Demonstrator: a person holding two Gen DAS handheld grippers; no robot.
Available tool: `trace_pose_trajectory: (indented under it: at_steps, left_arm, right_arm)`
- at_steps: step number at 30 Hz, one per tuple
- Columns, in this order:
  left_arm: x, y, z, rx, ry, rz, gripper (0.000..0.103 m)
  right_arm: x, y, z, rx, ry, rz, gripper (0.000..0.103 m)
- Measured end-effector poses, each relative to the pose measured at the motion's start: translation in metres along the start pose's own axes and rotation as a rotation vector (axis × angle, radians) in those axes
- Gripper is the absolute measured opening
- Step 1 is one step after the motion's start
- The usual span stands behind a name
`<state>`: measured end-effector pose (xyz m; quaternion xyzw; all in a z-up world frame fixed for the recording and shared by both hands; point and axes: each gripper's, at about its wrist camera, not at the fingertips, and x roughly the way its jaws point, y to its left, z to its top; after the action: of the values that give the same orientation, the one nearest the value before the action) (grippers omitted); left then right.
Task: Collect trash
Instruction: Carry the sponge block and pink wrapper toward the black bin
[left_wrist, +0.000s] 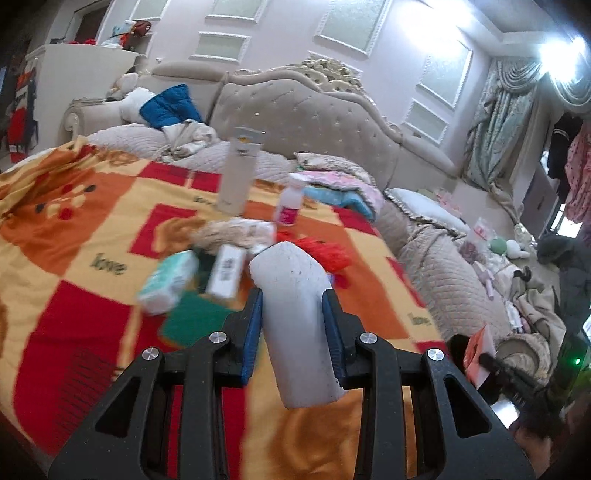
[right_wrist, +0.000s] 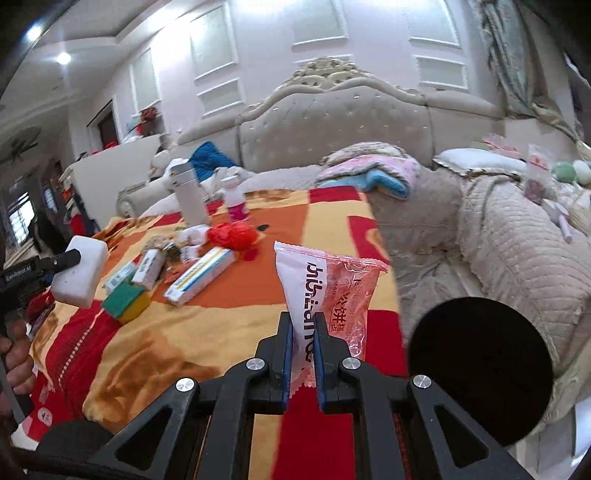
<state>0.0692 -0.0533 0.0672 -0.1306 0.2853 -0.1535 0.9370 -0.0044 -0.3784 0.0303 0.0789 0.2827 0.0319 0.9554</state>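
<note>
Left gripper (left_wrist: 291, 314) clenched on white block (left_wrist: 295, 295); right gripper (right_wrist: 303, 343) clenched on wrapper (right_wrist: 325, 291), long axis upright. Both held above bed (right_wrist: 229, 295); remaining boxes (right_wrist: 199, 275) lie ahead-left, nearer left.

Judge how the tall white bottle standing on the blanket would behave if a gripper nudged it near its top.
The tall white bottle looks tip-prone: it is narrow, upright, and stands on a soft blanket. Once down, its round body would probably roll. It looks rigid, so unlikely to crush.

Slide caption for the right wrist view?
Right claw pinching a pink snack wrapper above the cluttered blanket.
</note>
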Motion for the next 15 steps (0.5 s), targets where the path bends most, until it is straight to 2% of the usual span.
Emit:
trace_pose_trajectory:
  at_steps: [5,10,15]
  left_arm:
    - [0.02,-0.056,0.005,0.009,0.023,-0.085,0.03]
    - [0.046,-0.123,-0.001,0.08,0.061,-0.155,0.03]
    - [0.061,-0.175,-0.016,0.151,0.099,-0.214,0.03]
  right_arm:
    - [-0.018,-0.029,-0.001,0.07,-0.042,-0.074,0.009]
    - [-0.033,-0.057,-0.003,0.155,-0.065,-0.176,0.009]
    - [-0.045,-0.085,-0.008,0.235,-0.064,-0.272,0.009]
